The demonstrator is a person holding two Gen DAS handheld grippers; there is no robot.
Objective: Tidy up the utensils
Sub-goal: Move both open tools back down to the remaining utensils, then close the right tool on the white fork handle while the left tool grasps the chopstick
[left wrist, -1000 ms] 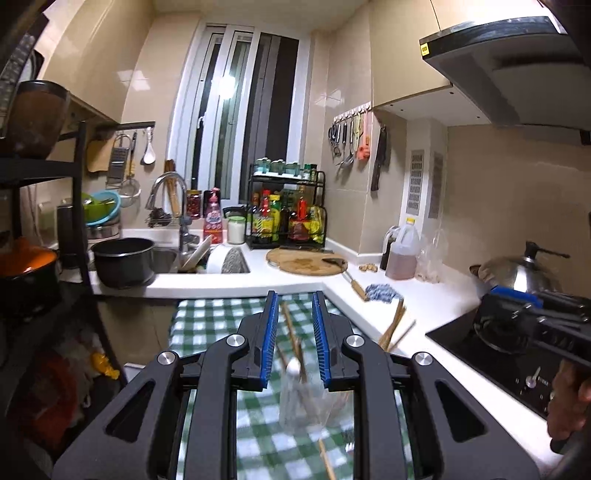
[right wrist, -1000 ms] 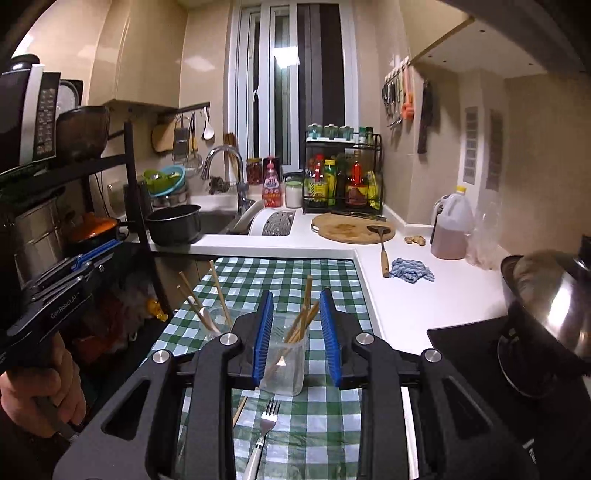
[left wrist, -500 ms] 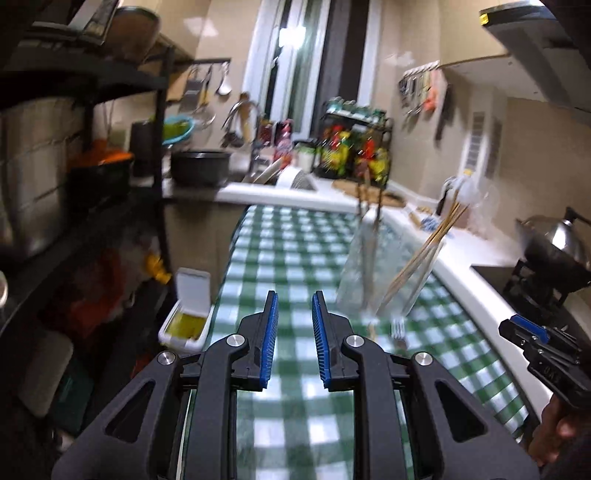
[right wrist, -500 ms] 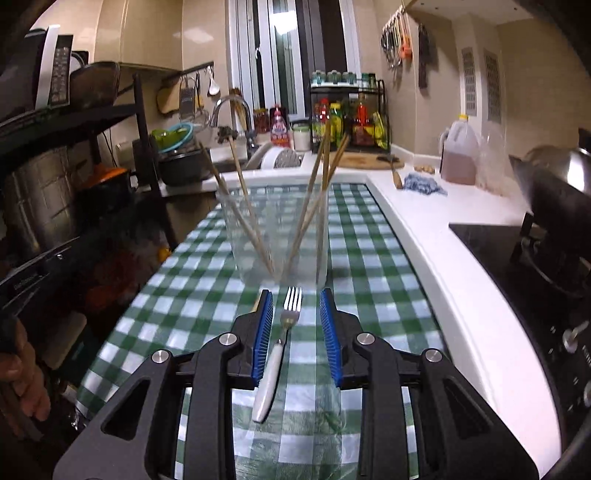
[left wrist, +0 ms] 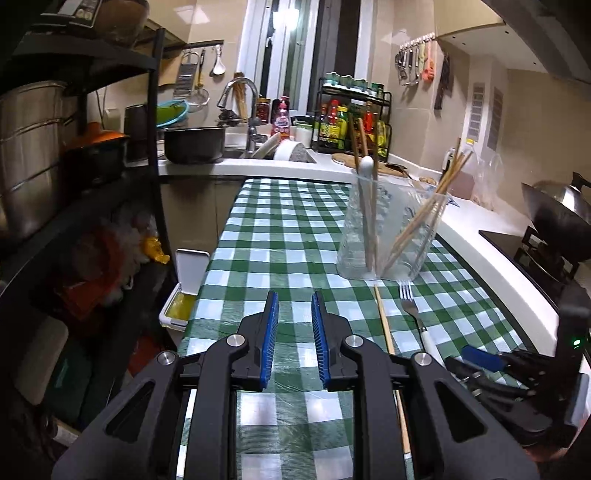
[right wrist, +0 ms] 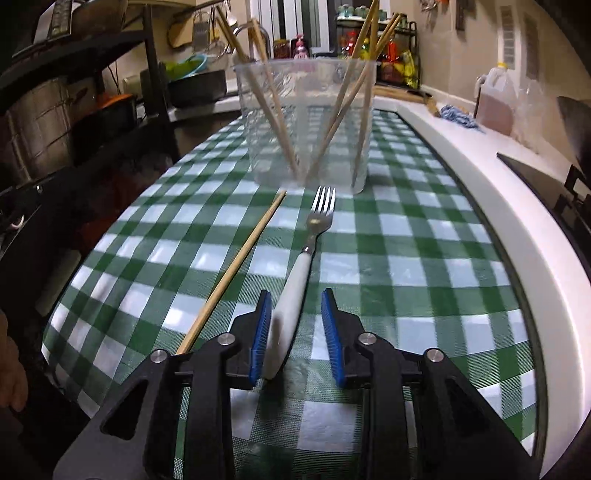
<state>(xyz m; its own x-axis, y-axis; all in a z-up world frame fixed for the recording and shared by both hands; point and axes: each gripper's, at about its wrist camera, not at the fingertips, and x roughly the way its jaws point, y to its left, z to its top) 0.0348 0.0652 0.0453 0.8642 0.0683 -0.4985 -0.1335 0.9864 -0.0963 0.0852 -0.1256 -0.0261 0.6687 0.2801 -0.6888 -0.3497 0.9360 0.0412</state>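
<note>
Right wrist: white-handled steel fork (right wrist: 301,269), flat.

- We can read no text, brand, number or sign in either view.
- The sauce bottles (left wrist: 334,122) on the black rack (left wrist: 352,118) behind the surface carry coloured labels, but we find their print too small and blurred to make out.
- The pink bottle (left wrist: 282,120) by the sink shows a label with a round mark; we cannot read any letters on it.
- The dark device (right wrist: 61,16) on the top shelf at left has rows of small marks or buttons, which stay illegible to us.
- The jug (right wrist: 496,99) at right bears no label that we can read.
</note>
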